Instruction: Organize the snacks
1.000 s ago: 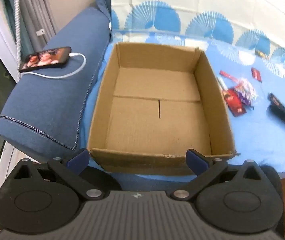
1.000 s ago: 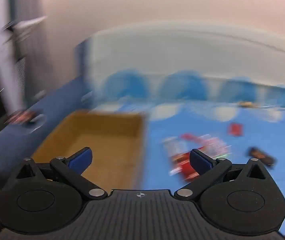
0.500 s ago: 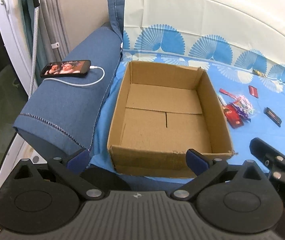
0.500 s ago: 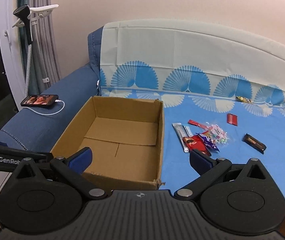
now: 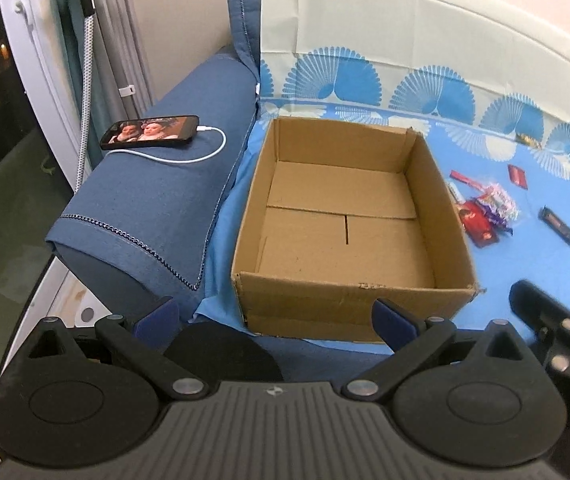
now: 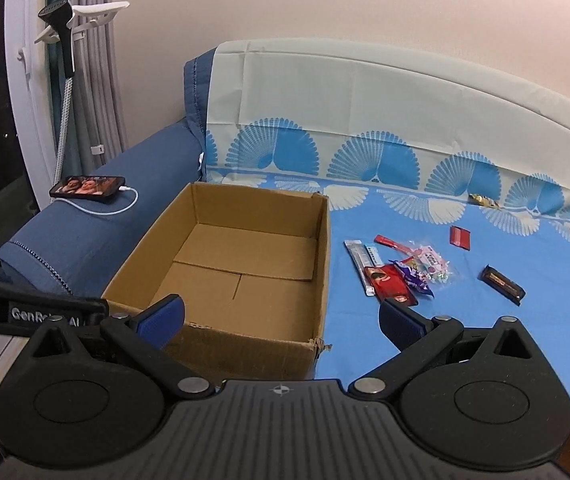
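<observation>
A: Grippers?
B: Left gripper point(image 5: 273, 316) spread wide, nothing between the pads, bottom of frame. Right gripper point(image 6: 281, 320) same, spread and empty.
A: Box?
B: Cardboard box point(image 6: 221, 336) centre frame, just past the fingertips, open top, nothing inside.
A: Snacks?
B: On the blue sheet point(image 6: 445, 340), right of the box. Red wrapper point(image 6: 391, 284) and clear candy bag point(image 6: 429, 262) clustered; dark bar point(image 6: 501, 280) further right; small red packet point(image 6: 460, 237) behind; gold one point(image 6: 483, 200) far back.
A: Other?
B: Phone point(image 5: 150, 132) on the armrest point(image 5: 145, 208), upper left, white cable point(image 5: 189, 156) plugged in.

matt cardboard box point(image 6: 245, 264), glossy wrappers point(image 6: 401, 276).
</observation>
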